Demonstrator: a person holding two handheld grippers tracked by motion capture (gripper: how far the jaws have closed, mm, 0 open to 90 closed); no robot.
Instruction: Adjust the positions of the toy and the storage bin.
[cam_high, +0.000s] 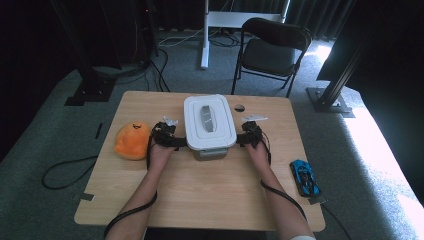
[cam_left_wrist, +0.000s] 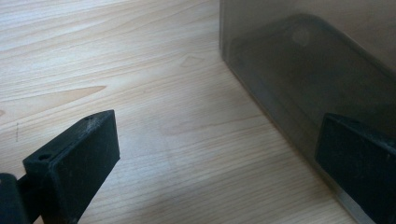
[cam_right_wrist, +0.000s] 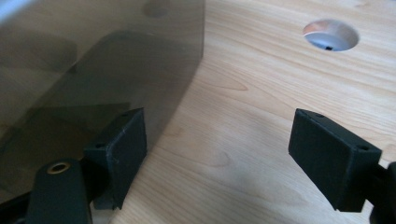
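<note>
Both tongs flanking lidded bin at desk centre.
Left tongs and right tongs spread, pinching nothing, level beside smoky translucent plastic bin; white rounded-rectangular lid, light woodgrain desk.

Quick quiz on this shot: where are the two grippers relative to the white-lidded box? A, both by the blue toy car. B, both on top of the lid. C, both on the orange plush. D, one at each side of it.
D: the left gripper sits at the box's left side and the right gripper at its right side, jaws open.
</note>
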